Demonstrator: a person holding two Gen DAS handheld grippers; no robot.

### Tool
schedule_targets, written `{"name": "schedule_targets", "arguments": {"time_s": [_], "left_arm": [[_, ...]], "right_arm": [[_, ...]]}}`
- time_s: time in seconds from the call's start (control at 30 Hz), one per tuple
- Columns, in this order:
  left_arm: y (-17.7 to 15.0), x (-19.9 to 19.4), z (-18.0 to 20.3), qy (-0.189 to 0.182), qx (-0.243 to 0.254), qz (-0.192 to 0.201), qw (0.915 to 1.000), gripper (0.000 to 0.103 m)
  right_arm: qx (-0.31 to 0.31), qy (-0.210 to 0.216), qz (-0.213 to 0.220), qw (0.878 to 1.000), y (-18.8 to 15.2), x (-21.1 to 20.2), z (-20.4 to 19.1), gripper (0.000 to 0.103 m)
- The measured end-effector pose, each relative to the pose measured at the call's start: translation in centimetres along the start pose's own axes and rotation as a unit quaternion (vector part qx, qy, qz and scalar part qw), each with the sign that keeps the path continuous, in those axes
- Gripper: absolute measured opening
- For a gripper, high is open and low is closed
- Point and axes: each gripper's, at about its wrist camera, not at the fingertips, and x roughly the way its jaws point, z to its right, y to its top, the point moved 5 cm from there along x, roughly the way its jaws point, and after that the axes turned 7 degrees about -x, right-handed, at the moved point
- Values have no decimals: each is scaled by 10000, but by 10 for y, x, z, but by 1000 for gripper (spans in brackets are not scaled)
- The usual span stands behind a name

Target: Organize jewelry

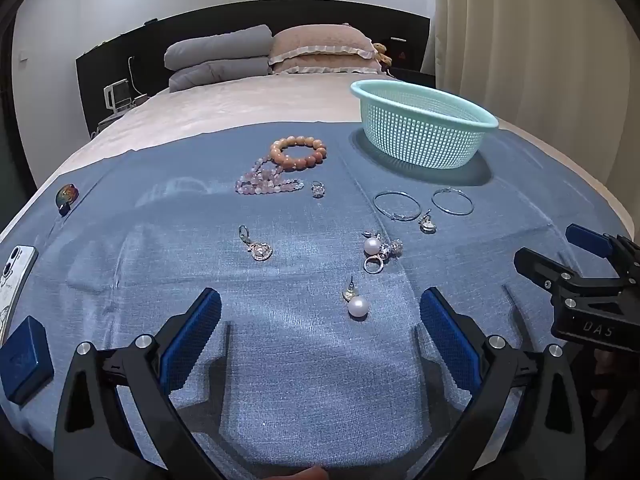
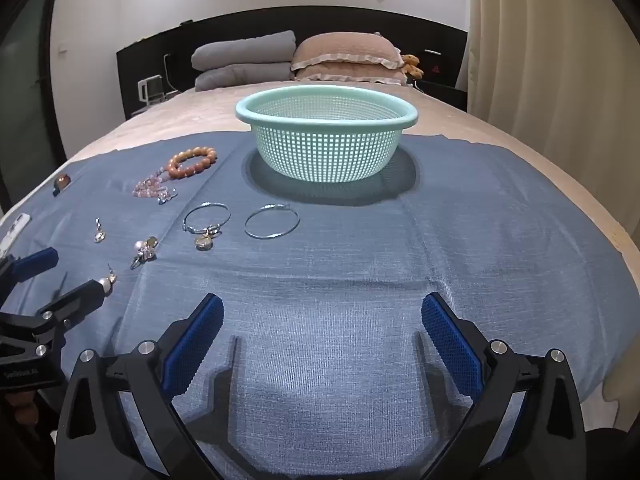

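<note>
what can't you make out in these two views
- Basket floor: left wrist view, near wall hides it.
- Pearl earring: right wrist view, partly behind the left tongs.
- Phone: left wrist view, cut off by the edge.
- Ring details: too small.

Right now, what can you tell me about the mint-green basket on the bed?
The basket is a round, mint-green plastic bowl with a smooth rolled rim and walls of fine square mesh. It stands upright on the blue cloth, near that cloth's far edge, casting a dark shadow around its base. What shows of its inside looks empty. No jewelry touches it; the nearest pieces, two thin silver hoops, lie apart in front of it. Both grippers are well short of it.
</note>
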Motion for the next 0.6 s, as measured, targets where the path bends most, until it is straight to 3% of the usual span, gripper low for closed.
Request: {"name": "schedule_targets", "arguments": {"time_s": [0.6], "left_arm": [[-3, 7, 5, 41, 87, -151, 9998, 97]], "right_arm": [[-3, -44, -13, 10000, -1, 1, 1, 95]]}}
